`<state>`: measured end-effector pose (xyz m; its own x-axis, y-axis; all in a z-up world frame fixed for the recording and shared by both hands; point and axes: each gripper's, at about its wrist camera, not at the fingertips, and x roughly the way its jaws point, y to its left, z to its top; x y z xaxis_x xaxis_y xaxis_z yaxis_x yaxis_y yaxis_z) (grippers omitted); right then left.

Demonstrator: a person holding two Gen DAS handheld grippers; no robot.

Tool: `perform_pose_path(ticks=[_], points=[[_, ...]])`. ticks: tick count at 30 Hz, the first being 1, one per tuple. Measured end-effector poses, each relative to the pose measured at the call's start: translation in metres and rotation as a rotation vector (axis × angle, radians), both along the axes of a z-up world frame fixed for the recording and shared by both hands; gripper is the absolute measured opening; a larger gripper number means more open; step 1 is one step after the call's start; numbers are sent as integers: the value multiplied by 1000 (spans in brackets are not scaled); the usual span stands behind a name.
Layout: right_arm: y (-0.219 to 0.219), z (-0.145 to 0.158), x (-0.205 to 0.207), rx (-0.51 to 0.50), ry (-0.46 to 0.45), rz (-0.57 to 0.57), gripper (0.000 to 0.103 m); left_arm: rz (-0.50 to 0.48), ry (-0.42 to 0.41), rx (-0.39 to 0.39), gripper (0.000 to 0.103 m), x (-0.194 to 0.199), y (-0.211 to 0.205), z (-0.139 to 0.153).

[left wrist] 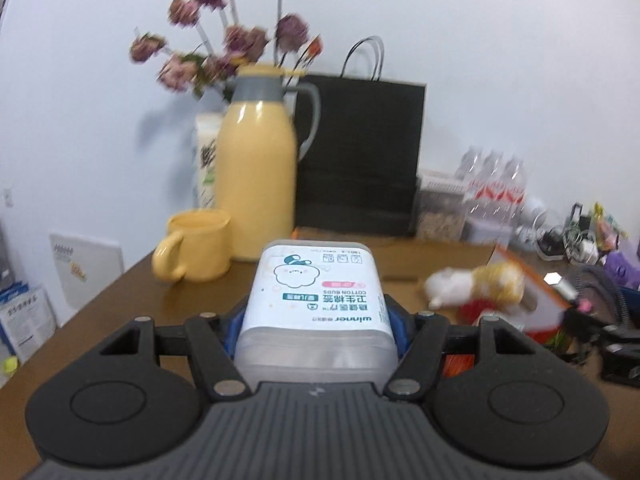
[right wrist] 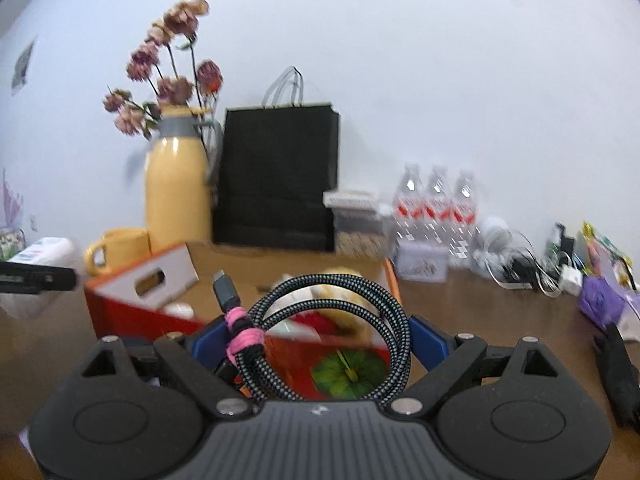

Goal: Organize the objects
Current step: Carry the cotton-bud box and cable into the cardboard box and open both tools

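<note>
Holding left: my left gripper (left wrist: 316, 320) pinched the cotton bud box (left wrist: 316, 300), tilted slightly down over the table (left wrist: 132, 292).
Holding right: my right gripper (right wrist: 316, 340) gripped the coiled cable (right wrist: 332, 332) above the orange box (right wrist: 144, 300).

Each claw (left wrist: 316, 320) (right wrist: 320, 340) has black linkage arms with silver rivets, blue pads and a ribbed grey body.
</note>
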<state>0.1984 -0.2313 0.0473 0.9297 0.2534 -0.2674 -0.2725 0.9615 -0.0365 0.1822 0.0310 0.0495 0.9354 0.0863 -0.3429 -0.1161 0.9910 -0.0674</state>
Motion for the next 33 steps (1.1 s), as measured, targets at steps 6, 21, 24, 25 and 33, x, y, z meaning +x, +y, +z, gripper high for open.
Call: perform_pose_path(ticks=[6,21,24,25,33], points=[[32,16,38,15,-11,24,93,21,-26,-41,67,44,-9,12],[72,-21,111,29,146,-3,93,61,1,-16,67,102,-8,-15],[71,-24,115,28,162,-7,93,56,10,-23,67,104,-6,-17],[71,-25,115,26,164,-8,93,54,14,-21,67,104,-7,-18],[66,-25,112,18,185,7,103,58,-48,-1,103,93,-10,-21]])
